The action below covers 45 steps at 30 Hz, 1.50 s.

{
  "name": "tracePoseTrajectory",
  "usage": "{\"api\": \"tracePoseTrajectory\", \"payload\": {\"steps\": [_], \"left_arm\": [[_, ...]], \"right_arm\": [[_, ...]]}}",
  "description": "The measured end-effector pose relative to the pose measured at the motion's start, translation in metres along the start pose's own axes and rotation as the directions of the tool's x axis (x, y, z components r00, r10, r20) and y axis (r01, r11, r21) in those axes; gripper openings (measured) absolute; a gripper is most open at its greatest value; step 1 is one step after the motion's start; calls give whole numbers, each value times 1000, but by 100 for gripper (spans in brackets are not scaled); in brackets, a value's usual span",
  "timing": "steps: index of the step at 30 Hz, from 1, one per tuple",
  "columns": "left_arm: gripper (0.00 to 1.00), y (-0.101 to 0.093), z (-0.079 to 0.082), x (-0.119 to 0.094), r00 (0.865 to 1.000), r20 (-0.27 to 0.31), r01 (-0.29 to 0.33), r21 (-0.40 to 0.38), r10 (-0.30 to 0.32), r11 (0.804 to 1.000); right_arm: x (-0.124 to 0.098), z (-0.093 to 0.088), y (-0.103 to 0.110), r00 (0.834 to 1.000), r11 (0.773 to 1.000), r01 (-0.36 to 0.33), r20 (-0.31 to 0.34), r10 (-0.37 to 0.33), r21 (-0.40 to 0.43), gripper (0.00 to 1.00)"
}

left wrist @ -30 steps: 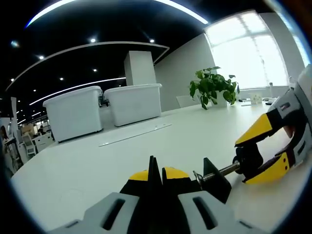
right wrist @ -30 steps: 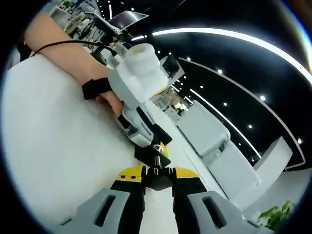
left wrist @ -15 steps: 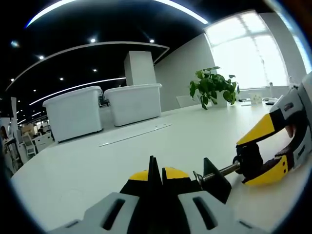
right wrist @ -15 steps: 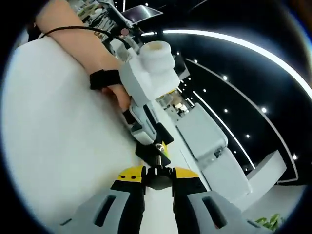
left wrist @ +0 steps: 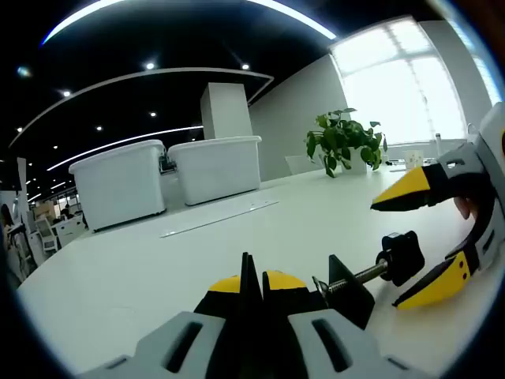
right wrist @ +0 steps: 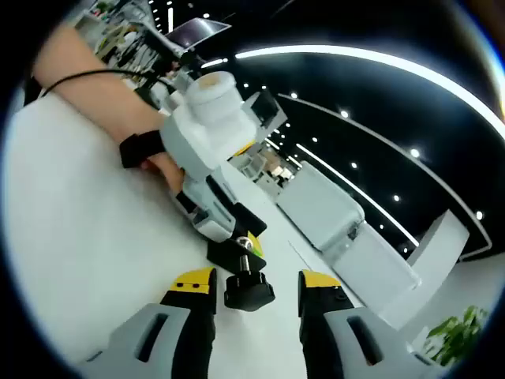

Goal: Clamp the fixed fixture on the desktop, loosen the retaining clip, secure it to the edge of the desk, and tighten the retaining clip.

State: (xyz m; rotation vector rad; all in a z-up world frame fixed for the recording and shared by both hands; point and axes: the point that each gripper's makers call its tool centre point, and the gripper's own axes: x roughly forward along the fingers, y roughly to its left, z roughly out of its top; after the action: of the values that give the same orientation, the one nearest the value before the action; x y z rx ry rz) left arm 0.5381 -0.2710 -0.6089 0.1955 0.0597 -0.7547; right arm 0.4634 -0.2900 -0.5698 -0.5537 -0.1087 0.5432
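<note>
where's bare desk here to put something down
Free: the white desk between the left gripper and the two white bins, and the stretch from the thin strip toward the plant. Crowded: around the clamp's black knob, between the open right gripper jaws.

So here's where everything sits: my left hand-held gripper (left wrist: 254,286) is down on the table (left wrist: 142,268), closed on the clamp fixture (left wrist: 343,288), and its screw knob (left wrist: 400,254) sticks out to the right, between the spread jaws of my right hand-held gripper (left wrist: 422,237) without touching them. Further back on the table are two storage bins (left wrist: 170,178) side by side, with a potted plant (left wrist: 346,140) off to their right.
</note>
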Motion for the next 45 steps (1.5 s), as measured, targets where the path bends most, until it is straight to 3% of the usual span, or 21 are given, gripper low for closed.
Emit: {"api": "tracePoseTrajectory", "payload": {"steps": [1,4,8,10,11,14,16,21,26,35,42,45], "left_arm": [[8,0,0,0,1000,0,-1,0,1,1000],[8,0,0,0,1000,0,0,0,0,1000],[8,-1,0,1,1000,1,4,1,-4,1000],[8,-1,0,0,1000,1,5,1,-5,1000],[8,-1,0,0,1000,1,5,1,-5,1000],[8,-1,0,0,1000,1,5,2,-5,1000],[8,-1,0,0,1000,1,4,1,-4,1000],[8,-1,0,0,1000,0,0,2,0,1000],[8,-2,0,-1,1000,0,1,1,-1,1000],[8,-1,0,-1,1000,-1,1,0,-1,1000],[8,-1,0,-1,1000,-1,1,0,-1,1000],[8,0,0,-1,1000,-1,1,0,-1,1000]], "right_arm": [[-2,3,-6,1000,992,3,22,-6,127,44],[-8,2,-13,1000,955,2,29,-12,298,34],[-9,-6,-9,999,843,-43,30,33,536,32],[-3,-17,-14,999,812,-33,0,41,582,31],[-3,-20,-16,999,819,-23,-10,36,573,31],[-5,-19,-15,999,773,-23,-10,38,635,26],[-1,-23,-16,998,757,-26,-29,59,653,25],[-3,-24,-1,995,761,-38,-48,91,648,23],[-6,-22,5,994,756,-40,-48,95,654,22],[-8,-21,11,994,770,-45,-46,96,636,21],[-10,-21,12,994,801,-47,-49,95,597,21],[-10,-20,12,994,834,-48,-52,91,550,21]]}}
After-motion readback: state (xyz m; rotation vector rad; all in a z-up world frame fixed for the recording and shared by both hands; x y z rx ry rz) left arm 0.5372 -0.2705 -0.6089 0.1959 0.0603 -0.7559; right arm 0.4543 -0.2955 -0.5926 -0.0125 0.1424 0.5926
